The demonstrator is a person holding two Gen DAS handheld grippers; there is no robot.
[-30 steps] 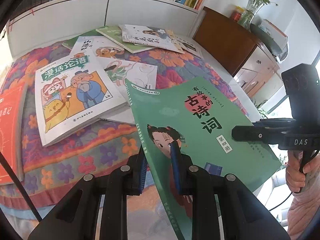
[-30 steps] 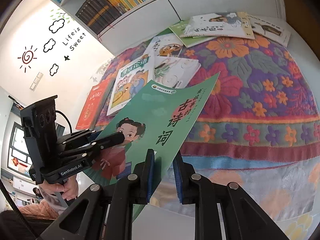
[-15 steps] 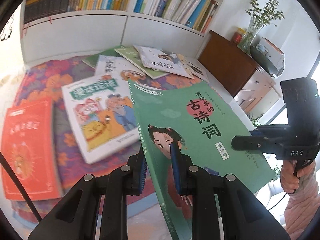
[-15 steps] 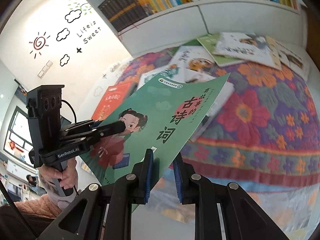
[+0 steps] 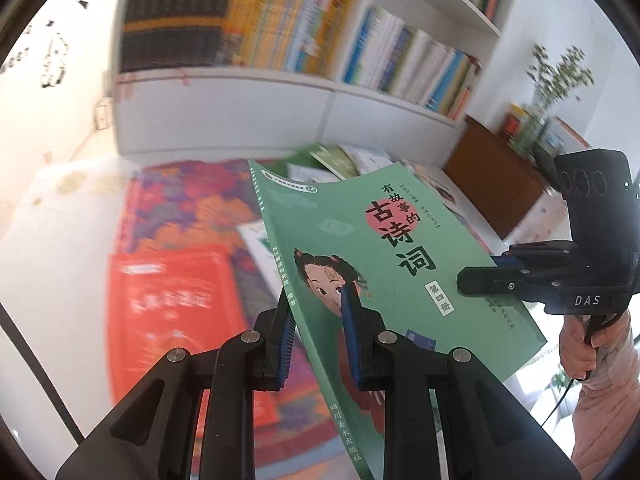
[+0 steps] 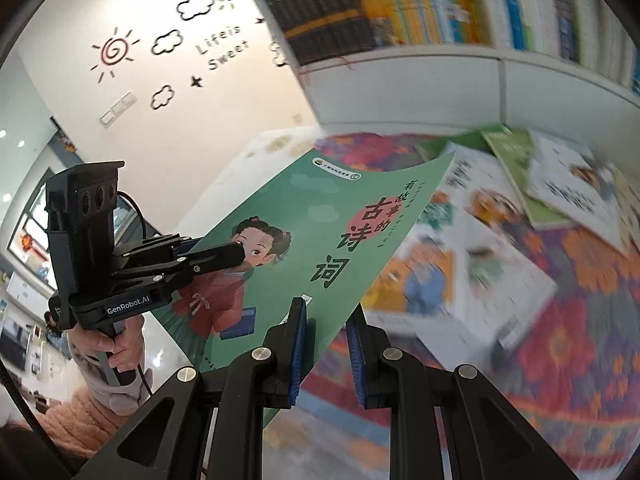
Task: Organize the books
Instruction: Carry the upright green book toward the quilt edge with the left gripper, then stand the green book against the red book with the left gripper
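I have the green book (image 5: 384,264) pinched at two places, the left gripper (image 5: 316,336) with its fingers clamped on the spine edge, the right gripper (image 6: 326,344) with its fingers nipping the lower corner; the book hangs in the air, clear of the floral bed cover (image 6: 568,344) and the other books (image 6: 472,256) scattered there. The bookshelf (image 5: 280,32) looks like the destination, though blur makes any gap hard to read; I should carry both hands together so the cover does not twist or buckle, and keep the spine level.
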